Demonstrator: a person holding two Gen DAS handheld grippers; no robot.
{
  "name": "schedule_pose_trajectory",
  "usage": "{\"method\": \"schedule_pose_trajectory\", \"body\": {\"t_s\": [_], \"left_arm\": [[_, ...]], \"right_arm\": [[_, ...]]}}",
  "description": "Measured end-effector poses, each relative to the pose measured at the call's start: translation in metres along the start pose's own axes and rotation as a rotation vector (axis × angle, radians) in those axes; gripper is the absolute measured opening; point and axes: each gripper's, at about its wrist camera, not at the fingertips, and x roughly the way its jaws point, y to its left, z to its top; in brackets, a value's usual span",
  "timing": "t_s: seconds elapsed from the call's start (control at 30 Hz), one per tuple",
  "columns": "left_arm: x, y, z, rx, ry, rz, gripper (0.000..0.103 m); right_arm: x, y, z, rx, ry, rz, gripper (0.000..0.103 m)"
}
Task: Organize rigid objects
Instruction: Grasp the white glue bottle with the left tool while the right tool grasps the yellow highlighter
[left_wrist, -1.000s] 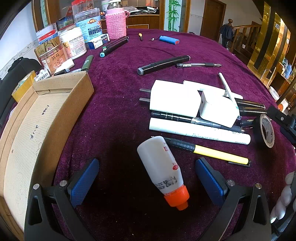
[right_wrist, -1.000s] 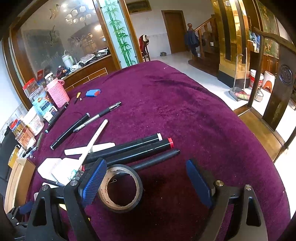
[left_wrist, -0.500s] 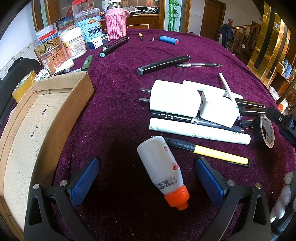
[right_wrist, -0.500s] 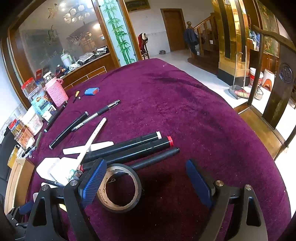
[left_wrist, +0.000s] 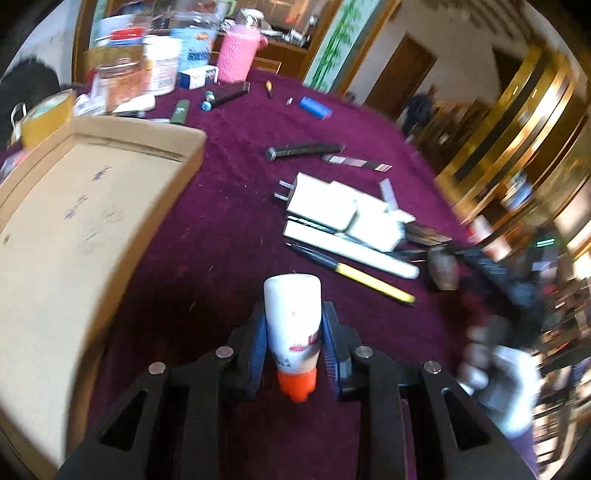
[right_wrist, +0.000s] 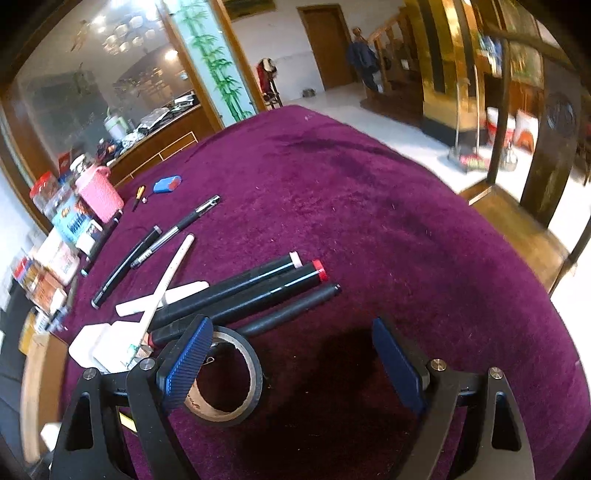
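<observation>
Left wrist view, reading left to right. We see the shallow brown cardboard box (left_wrist: 74, 236) filling the left side of the scene, its open floor bare, its near-right wall running along the purple velvet tablecloth (left_wrist: 229, 221).

Centre, near: the left gripper (left_wrist: 293, 341) has its blue pads pressed on both flanks of the white plastic glue bottle with an orange cap (left_wrist: 293, 317), and the jaws are closing on it. The bottle's long axis runs along the fingers, orange cap toward the camera, blunt white base pointing far. It appears lifted clear of the cloth, though motion blur leaves that uncertain.

We judge the next move turns on one relation: the box lies directly left of the held bottle, near, with only bare cloth between. The left hand is the nearer one by far.

Right of the bottle, on the cloth: a yellow-and-black pen (left_wrist: 354, 275), a long white marker (left_wrist: 351, 251), two white plug adapters (left_wrist: 343, 212).

Right wrist view: the right gripper (right_wrist: 291, 363) stands wide and empty, its left pad just over a black roll of tape (right_wrist: 225, 380); black markers (right_wrist: 236, 291) lie just beyond.
</observation>
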Motion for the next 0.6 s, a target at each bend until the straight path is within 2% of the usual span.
{"method": "schedule_pose_trajectory", "body": {"t_s": [0.1, 0.17, 0.27, 0.33, 0.4, 0.43, 0.47, 0.53, 0.6], "left_arm": [[-0.046, 0.013, -0.007, 0.003, -0.065, -0.052, 0.026], [-0.069, 0.023, -0.014, 0.012, -0.116, -0.045, 0.026], [-0.085, 0.039, -0.022, 0.004, -0.155, -0.063, 0.026], [-0.092, 0.044, -0.024, 0.002, -0.167, -0.089, 0.026], [-0.104, 0.048, -0.026, 0.016, -0.192, -0.099, 0.026], [-0.109, 0.050, -0.027, 0.021, -0.202, -0.100, 0.026], [-0.113, 0.053, -0.027, 0.024, -0.207, -0.099, 0.026], [-0.124, 0.059, -0.028, 0.027, -0.218, -0.096, 0.026], [-0.135, 0.066, -0.031, 0.027, -0.229, -0.082, 0.026]], "right_arm": [[-0.012, 0.009, -0.003, -0.044, 0.030, -0.001, 0.088], [-0.032, 0.025, -0.007, -0.090, 0.024, 0.073, 0.088], [-0.063, 0.077, -0.022, -0.286, 0.025, 0.154, 0.088], [-0.067, 0.108, -0.036, -0.421, 0.066, 0.203, 0.085], [-0.060, 0.133, -0.053, -0.550, 0.113, 0.221, 0.067], [-0.052, 0.143, -0.060, -0.606, 0.143, 0.228, 0.046], [-0.042, 0.147, -0.063, -0.629, 0.173, 0.230, 0.030], [-0.021, 0.150, -0.069, -0.638, 0.230, 0.230, 0.027], [-0.013, 0.158, -0.072, -0.654, 0.220, 0.234, 0.026]]}}
